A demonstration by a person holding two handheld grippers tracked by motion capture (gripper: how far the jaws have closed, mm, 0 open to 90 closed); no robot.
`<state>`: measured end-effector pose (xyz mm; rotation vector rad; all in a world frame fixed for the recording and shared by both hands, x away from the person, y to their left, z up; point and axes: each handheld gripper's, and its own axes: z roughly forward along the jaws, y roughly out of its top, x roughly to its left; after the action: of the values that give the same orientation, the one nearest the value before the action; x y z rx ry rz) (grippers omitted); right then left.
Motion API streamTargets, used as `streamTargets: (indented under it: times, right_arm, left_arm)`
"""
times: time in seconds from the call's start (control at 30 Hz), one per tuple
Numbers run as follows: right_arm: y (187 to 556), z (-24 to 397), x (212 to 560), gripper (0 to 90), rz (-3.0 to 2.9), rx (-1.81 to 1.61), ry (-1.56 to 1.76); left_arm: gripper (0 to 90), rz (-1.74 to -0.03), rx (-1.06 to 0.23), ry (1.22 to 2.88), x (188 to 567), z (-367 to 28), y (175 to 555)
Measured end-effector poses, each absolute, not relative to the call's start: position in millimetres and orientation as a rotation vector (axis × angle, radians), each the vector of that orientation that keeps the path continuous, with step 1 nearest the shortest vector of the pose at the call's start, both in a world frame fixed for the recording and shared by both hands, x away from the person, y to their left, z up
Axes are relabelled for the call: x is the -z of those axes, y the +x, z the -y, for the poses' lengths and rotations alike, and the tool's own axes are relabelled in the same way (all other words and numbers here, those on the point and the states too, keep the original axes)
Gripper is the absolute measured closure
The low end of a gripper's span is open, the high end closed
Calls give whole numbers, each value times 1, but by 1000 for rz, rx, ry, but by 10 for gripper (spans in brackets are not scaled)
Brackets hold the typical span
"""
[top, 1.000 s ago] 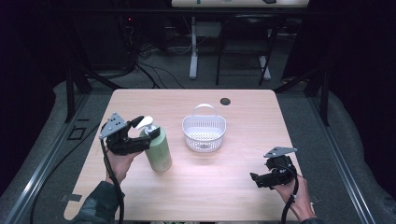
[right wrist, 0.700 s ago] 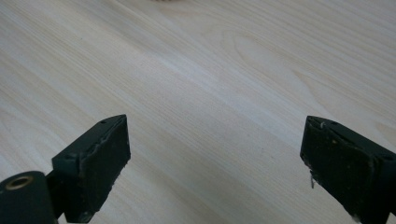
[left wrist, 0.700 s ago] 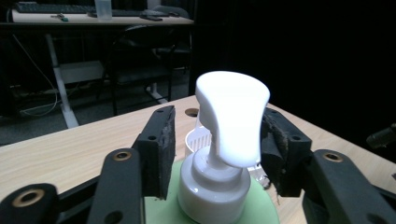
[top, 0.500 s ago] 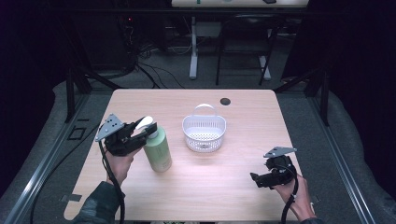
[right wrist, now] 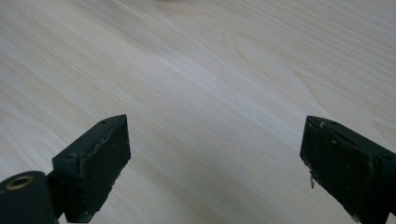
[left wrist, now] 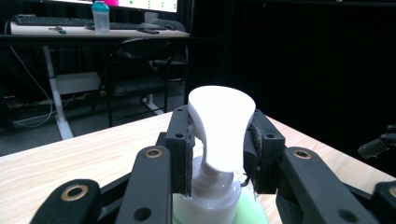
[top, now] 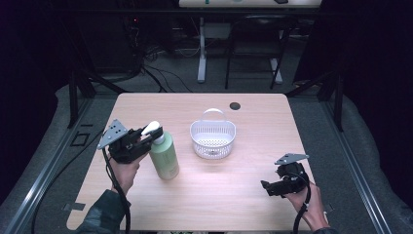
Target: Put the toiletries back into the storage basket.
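From the high view, a green bottle (top: 164,157) with a white pump top (top: 152,130) stands on the left part of the bench (top: 253,195). The left gripper (top: 146,137) has just been closing, and now it pinches the pump top. A white basket (top: 213,138) sits near the middle, a little apart from the bottle. The right gripper (top: 267,187) hangs low over the bench on the right, well apart from both.

From the left gripper view, the two black pads (left wrist: 180,140) press on the sides of the pump top (left wrist: 223,126) — the bottle's neck shows just below.

From the right gripper view, the right gripper (right wrist: 212,163) is wide open with nothing inside, just bare wood under it.

What could go wrong? The pump top is smooth and thin at the neck — if the bottle is lifted by it, the heavy body may swing, slip out, or tip over. Squeezing hard could also push soap out.
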<state>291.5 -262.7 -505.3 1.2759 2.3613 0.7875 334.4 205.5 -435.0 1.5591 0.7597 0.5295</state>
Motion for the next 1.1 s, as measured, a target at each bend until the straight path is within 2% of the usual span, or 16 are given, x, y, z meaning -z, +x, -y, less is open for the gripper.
streamTargets:
  times: [1.1]
  right_arm:
    - [291,263,506,80,-2357,-784,1275]
  left_arm:
    - [672,-757,-573,1578,429,-204,333]
